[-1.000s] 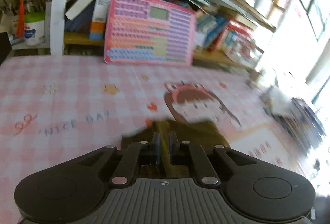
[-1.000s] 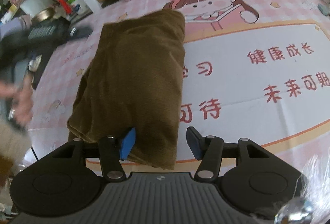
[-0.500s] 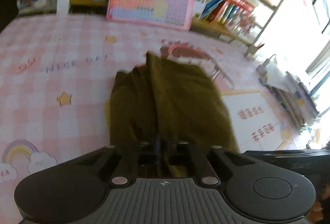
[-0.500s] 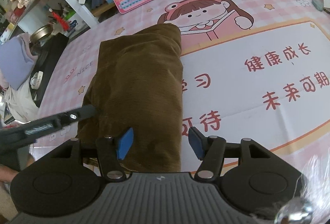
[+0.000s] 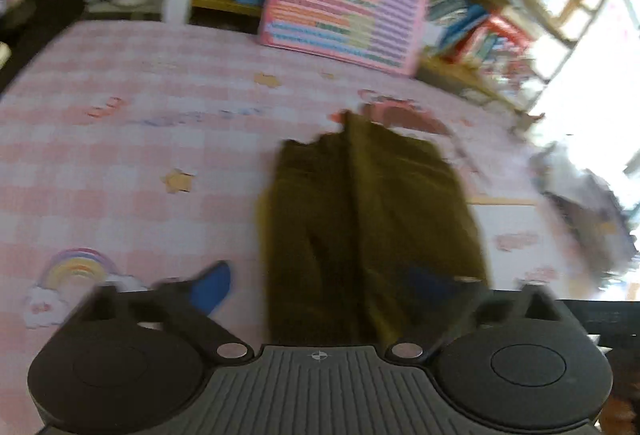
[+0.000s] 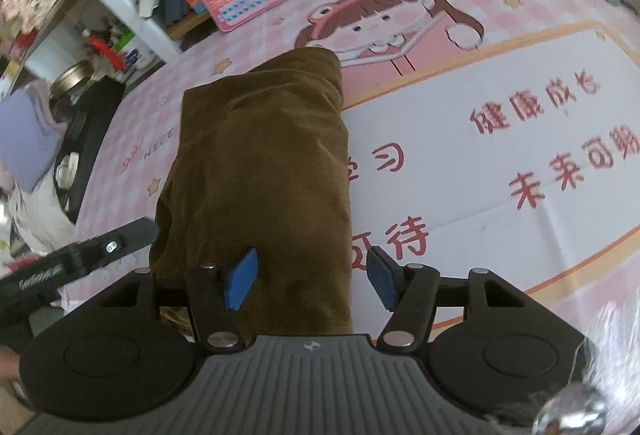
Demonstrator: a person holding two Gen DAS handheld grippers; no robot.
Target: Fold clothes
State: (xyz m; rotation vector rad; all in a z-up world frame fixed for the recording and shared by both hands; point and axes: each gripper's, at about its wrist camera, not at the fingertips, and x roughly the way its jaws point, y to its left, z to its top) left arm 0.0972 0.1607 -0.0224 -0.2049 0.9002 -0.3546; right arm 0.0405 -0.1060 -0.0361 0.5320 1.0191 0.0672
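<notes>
A folded brown garment (image 6: 260, 163) lies on the pink checked tablecloth (image 6: 520, 155); it also shows in the left wrist view (image 5: 368, 219). My left gripper (image 5: 320, 289) is open, its blue-padded fingers spread on either side of the garment's near end. It also shows in the right wrist view (image 6: 80, 259) at the garment's left edge. My right gripper (image 6: 310, 275) is open over the garment's near right edge, holding nothing.
A pink toy keyboard board (image 5: 340, 19) leans against a shelf of books (image 5: 472, 23) at the far table edge. Jars and a metal bowl (image 6: 72, 83) stand at the left. Clutter lies at the right edge (image 5: 580, 187).
My left gripper was shut on the garment; it has laid the fabric down on the table and opened. The right gripper stayed open and moved little.
</notes>
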